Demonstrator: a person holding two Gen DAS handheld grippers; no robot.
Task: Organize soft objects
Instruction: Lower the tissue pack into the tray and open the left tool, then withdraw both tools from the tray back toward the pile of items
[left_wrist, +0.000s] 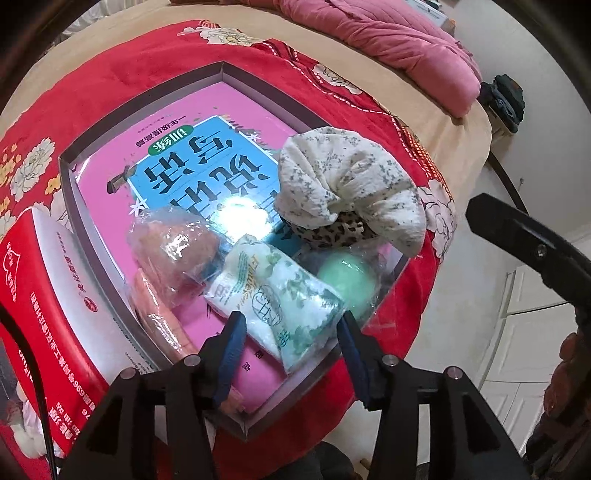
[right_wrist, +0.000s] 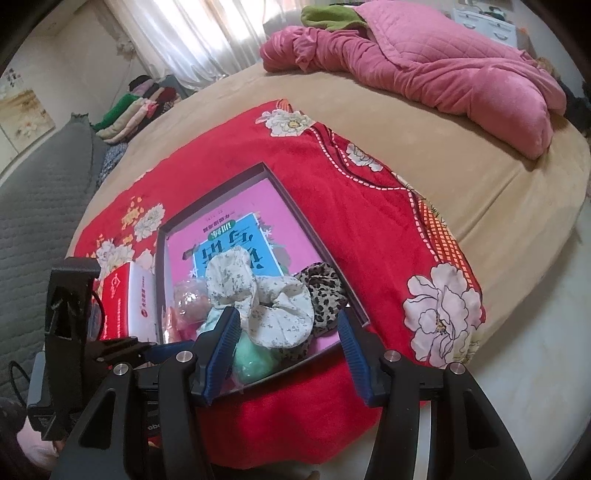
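The tissue pack (left_wrist: 280, 295) lies in the near corner of the grey box (left_wrist: 147, 96), on the pink book (left_wrist: 177, 155), between the bagged peach toy (left_wrist: 173, 251) and the green ball (left_wrist: 349, 280). The left gripper (left_wrist: 291, 332) is spread around its near end, not touching, so it should probably close slowly on the middle of the pack. The right gripper (right_wrist: 284, 332) is also spread, empty, over the 2 scrunchies (right_wrist: 280, 295), and should better wait.

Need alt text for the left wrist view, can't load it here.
The open left gripper straddles a green-and-white tissue pack inside a shallow box. Around it lie a floral scrunchie, a green ball and a pink book.
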